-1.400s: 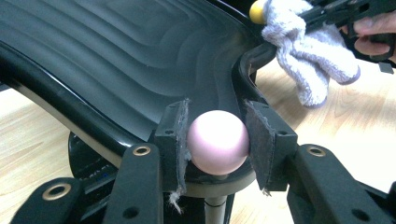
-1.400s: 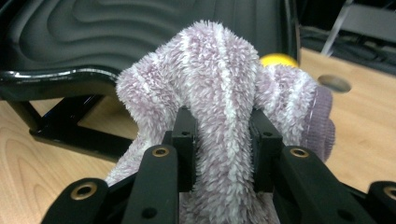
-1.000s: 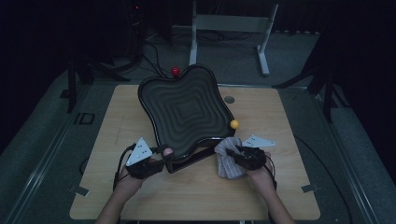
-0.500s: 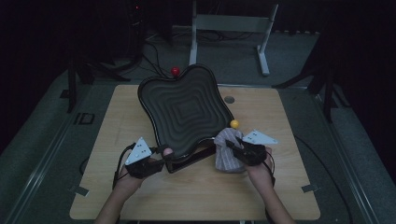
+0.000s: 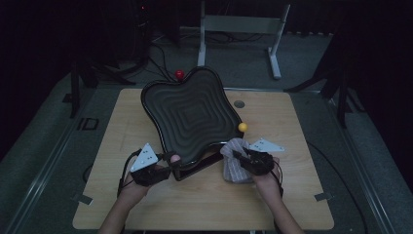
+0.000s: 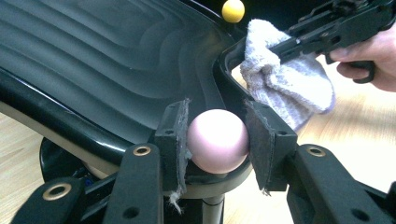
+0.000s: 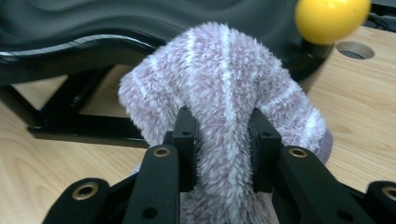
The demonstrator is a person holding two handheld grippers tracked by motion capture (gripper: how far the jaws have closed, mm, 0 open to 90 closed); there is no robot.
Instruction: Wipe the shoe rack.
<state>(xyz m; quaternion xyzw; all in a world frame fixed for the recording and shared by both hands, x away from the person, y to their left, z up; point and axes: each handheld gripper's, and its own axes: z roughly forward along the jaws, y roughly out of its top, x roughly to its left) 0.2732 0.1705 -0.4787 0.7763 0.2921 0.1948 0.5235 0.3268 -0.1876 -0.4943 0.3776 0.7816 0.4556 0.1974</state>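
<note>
Cloth (image 5: 234,158) sits closer to the tray (image 5: 190,117) rim than a second ago, right gripper (image 7: 223,126) with jaws clamped on its fuzzy striped fold just beside the yellow knob (image 5: 242,127); tray and left hand (image 5: 134,187) haven't shifted. Left gripper (image 6: 217,140) jaws pinch the pale pink knob (image 6: 217,147) at the tray's near corner, tray tilted on its black stand (image 5: 192,169) on the table (image 5: 146,204). Dim lighting, cloth's lower end is cut off behind the right jaws, and the red ball (image 5: 179,74) beyond the table is too small to identify.

Dark lab; bare table (image 5: 292,126), stands (image 5: 238,29)
</note>
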